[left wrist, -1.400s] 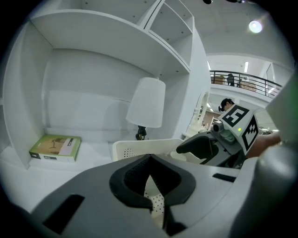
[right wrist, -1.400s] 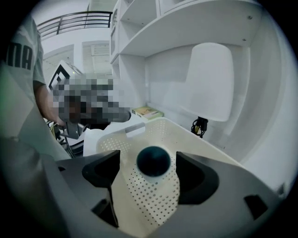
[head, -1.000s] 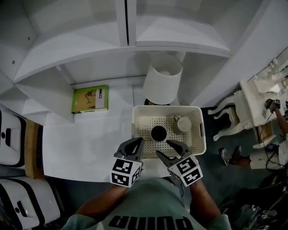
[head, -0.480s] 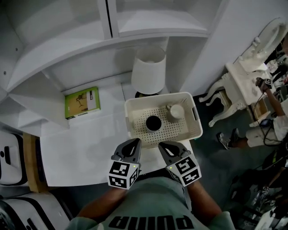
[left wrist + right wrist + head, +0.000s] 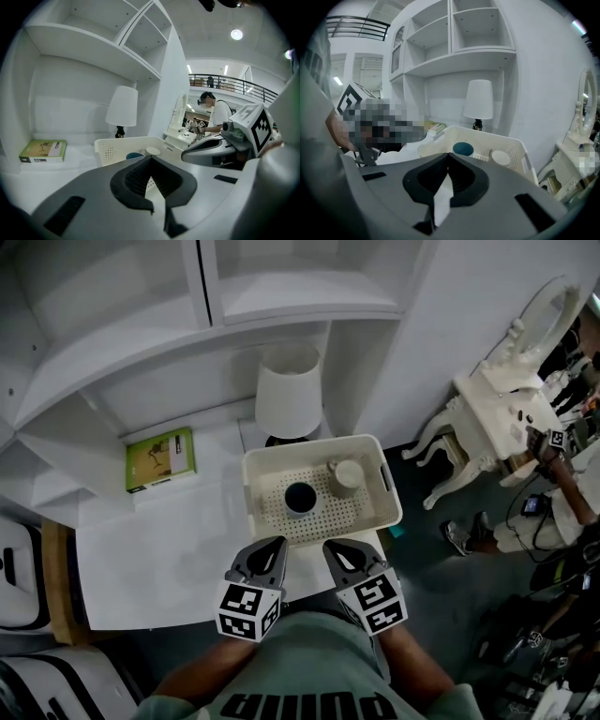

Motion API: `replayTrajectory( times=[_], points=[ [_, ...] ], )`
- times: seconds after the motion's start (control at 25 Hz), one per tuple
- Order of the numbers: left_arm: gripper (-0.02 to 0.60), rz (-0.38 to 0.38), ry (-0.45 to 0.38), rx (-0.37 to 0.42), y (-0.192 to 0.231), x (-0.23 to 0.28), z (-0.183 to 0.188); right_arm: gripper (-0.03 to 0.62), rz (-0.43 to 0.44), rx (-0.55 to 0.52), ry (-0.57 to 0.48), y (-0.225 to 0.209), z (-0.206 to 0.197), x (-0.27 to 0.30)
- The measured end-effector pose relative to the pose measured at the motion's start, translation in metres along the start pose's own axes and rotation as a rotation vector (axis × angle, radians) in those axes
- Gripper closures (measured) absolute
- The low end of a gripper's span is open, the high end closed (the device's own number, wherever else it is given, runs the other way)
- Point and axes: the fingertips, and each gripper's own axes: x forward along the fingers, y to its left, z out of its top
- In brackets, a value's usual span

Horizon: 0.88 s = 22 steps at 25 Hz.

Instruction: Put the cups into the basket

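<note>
A white perforated basket (image 5: 251, 486) stands on the white table (image 5: 159, 549) and holds two cups. The dark blue cup (image 5: 300, 497) stands near the basket's middle, and the white cup (image 5: 345, 474) is behind it to the right. My left gripper (image 5: 272, 547) and right gripper (image 5: 335, 551) hover side by side just short of the basket's near rim. Both are shut and empty. In the left gripper view the basket (image 5: 112, 150) lies beyond the closed jaws. In the right gripper view the blue cup (image 5: 462, 149) and white cup (image 5: 500, 157) sit inside the basket (image 5: 440, 138).
A white lamp (image 5: 289, 390) stands behind the basket, under white shelves. A green book (image 5: 161, 459) lies at the table's back left. A white dressing table (image 5: 506, 399) and a person (image 5: 562, 484) are off to the right.
The right gripper's jaws were open over the basket's near rim and are now shut. Both grippers have drawn back from the basket toward the person.
</note>
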Motion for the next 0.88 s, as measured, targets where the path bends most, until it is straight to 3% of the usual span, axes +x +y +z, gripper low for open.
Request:
replayTrajectory(
  times=[0.52, 0.88],
  points=[
    [0.575, 0.036, -0.010, 0.016, -0.076, 0.000, -0.003, 0.577, -0.008, -0.038, -0.044, -0.015, -0.026, -0.067],
    [0.575, 0.138, -0.009, 0.004, -0.108, -0.028, -0.029, 0.577, 0.039, -0.028, -0.097, -0.008, -0.051, -0.098]
  ],
)
